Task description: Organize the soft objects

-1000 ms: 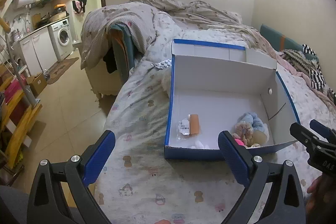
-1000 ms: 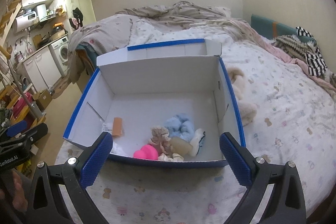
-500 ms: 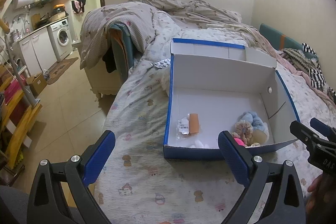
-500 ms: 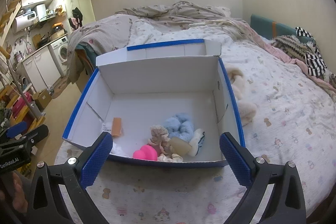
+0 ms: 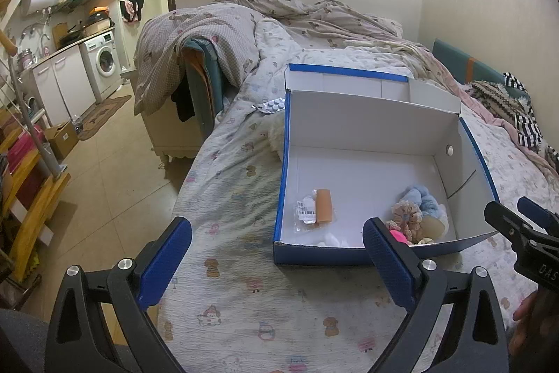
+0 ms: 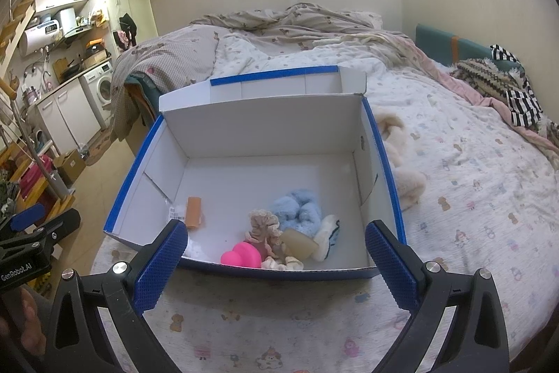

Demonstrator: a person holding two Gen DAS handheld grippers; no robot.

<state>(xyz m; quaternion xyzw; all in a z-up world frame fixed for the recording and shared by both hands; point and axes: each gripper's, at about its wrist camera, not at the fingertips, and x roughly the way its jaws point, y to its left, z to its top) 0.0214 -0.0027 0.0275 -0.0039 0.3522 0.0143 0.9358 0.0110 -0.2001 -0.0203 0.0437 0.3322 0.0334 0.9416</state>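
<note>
Left gripper (image 5: 277, 242): we hold its fingers wide apart, empty, near the box (image 5: 370, 117).
Right gripper (image 6: 276, 245): fingers spread wide too, nothing between them.
Cream plush (image 6: 401, 156): lies on the bed (image 6: 471, 180), touching the box's right wall.
Handling: we judge it light and squashy; pinch the thick middle.
Look: pale, fuzzy, limp.

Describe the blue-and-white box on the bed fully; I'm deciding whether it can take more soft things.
The box looks like cardboard, blue outside and along its rims, plain white inside. It sits open on the patterned bedsheet, its lid flap standing up behind the far wall. Small soft items cluster by the near wall: a light blue fluffy piece, a pink rounded toy, an orange roll. Most of the floor is bare. A cream plush lies against its outer right side.
</note>
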